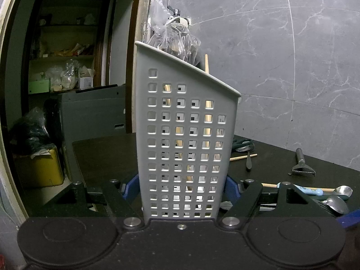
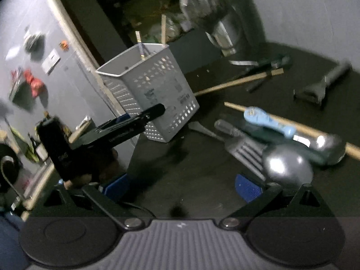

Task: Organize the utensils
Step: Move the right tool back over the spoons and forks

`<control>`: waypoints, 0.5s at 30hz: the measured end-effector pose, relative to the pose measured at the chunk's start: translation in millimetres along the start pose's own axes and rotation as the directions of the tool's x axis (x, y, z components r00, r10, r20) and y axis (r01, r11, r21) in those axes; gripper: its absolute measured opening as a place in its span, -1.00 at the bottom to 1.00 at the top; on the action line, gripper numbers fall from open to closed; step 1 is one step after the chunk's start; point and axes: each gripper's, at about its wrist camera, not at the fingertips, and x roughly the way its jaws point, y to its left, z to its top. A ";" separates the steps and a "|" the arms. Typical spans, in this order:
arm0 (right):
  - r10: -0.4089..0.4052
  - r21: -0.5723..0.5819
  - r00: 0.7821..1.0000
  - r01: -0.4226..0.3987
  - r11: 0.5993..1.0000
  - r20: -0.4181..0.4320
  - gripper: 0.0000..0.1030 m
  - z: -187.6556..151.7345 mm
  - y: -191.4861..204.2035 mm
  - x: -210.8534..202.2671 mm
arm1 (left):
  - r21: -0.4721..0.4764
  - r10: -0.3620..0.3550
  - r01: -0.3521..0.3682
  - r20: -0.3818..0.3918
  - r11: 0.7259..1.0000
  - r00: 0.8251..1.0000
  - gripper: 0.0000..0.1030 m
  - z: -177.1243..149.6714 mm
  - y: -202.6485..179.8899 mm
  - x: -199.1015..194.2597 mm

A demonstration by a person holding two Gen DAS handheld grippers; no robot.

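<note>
- A grey perforated caddy (image 1: 186,135) stands on the dark table (image 1: 103,155), clamped by the left gripper (image 1: 182,191), a few wooden handles (image 2: 163,29) already inside.
- Spoons (image 2: 288,166), a peeler (image 2: 319,85) and sticks lie loose beside it.
- The right gripper (image 2: 182,186) hangs wide open, empty.

A plastic bag (image 1: 173,38) hangs against the marbled wall (image 1: 281,67).

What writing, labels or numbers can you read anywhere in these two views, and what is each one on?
No text can be read with confidence.
Grey utensil basket: dark printed labels on its side wall, too blurred to read.
Left hand-held gripper, closed on the basket: pale lettering along its black finger, too blurred to read.
White notice on the wall: too small and blurred to read.
Left wrist view: no text visible.
</note>
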 end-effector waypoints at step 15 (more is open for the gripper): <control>-0.190 0.345 0.960 0.110 0.932 0.206 0.89 18.6 -39.9 5.2 | 0.000 0.004 -0.004 -0.001 1.000 1.000 0.48 -0.3 0.4 0.2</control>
